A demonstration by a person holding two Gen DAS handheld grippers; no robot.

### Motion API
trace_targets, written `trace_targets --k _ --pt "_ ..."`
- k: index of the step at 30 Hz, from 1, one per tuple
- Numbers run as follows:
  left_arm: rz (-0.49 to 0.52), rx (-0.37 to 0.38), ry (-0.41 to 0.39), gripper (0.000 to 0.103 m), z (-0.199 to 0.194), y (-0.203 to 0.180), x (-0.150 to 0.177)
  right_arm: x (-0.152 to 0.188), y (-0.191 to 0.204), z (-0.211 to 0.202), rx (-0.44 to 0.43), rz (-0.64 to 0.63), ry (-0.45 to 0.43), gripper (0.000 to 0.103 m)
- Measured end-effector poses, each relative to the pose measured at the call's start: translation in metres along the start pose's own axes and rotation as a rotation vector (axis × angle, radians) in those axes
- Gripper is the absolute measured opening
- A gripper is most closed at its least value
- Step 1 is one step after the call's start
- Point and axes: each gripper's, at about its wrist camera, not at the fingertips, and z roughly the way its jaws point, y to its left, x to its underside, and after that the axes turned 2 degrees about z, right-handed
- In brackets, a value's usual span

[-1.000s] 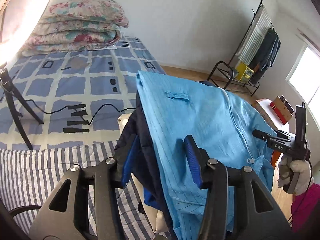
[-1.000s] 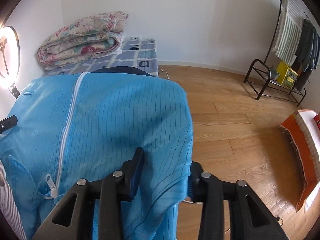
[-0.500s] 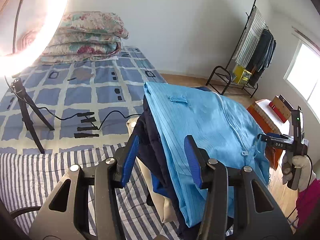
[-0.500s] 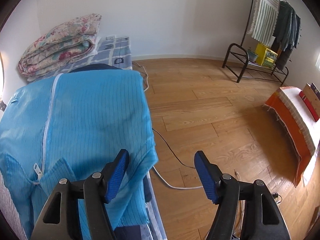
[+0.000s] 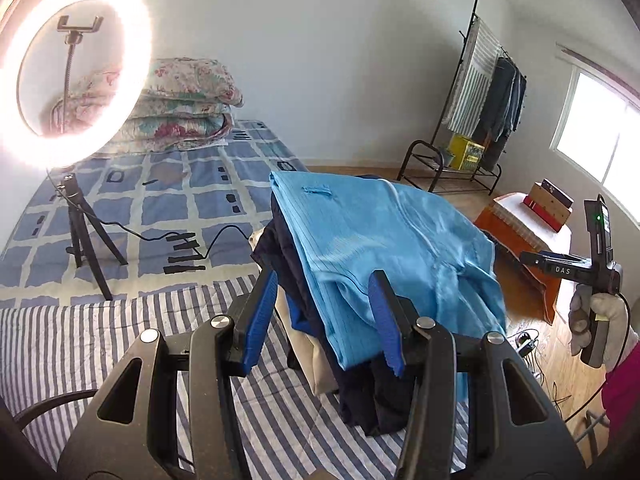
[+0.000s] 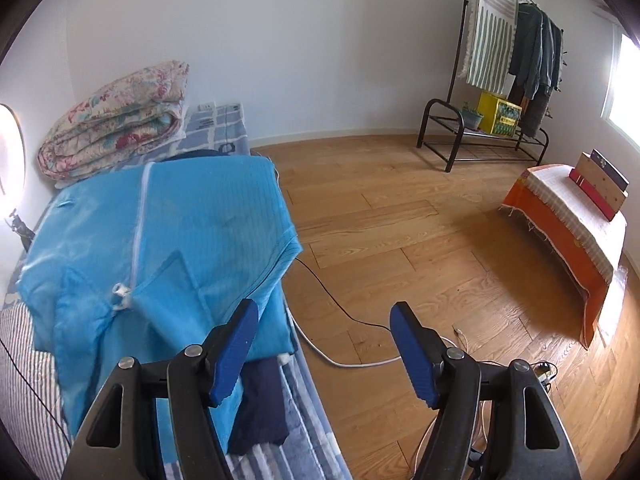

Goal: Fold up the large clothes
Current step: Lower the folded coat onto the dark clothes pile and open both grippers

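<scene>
A folded light blue zip garment (image 5: 380,232) (image 6: 168,224) lies on top of a pile at the bed's edge. Navy clothes (image 5: 288,256) and a beige one (image 5: 316,364) are stacked under it. My left gripper (image 5: 322,280) hovers in front of and above the pile's near corner, jaws apart, pads touching no cloth. My right gripper (image 6: 325,308) is open beside the pile's right edge, with only wooden floor showing between its blue pads. In the left wrist view a gloved hand (image 5: 596,316) holds the right gripper off to the right of the pile.
A lit ring light on a tripod (image 5: 76,80) stands on the bed at left, its cable (image 5: 180,252) taped down. A folded floral quilt (image 5: 180,108) lies at the head. On the floor are cables (image 6: 340,320), a clothes rack (image 6: 500,60) and an orange-covered stool (image 6: 568,216).
Both grippers pulled back and up from the pile, which now looks smaller. The right jaws spread wide and let go of the blue garment's edge. The left jaws kept their width.
</scene>
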Motion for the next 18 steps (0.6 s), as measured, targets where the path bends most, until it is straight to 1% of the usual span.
trace_targets --k 6,10,13,17,18 --pt "0.030 0.003 -0.039 0.049 -0.067 -0.017 0.006 0.013 0.008 -0.057 -0.032 0.003 -0.047 0.070" --pt "0.060 -0.011 -0.076 0.049 -0.117 -0.027 0.009 0.020 0.019 -0.102 -0.068 -0.011 -0.080 0.071" --pt "0.069 -0.019 -0.091 0.049 -0.154 -0.036 0.015 0.031 0.028 -0.140 -0.110 -0.019 -0.106 0.071" --pt "0.091 -0.031 -0.113 0.049 -0.201 -0.050 0.027 0.048 0.046 -0.181 -0.133 -0.056 -0.136 0.071" --pt "0.096 -0.035 -0.121 0.052 -0.214 -0.054 0.032 0.054 0.049 -0.192 -0.143 -0.064 -0.142 0.071"
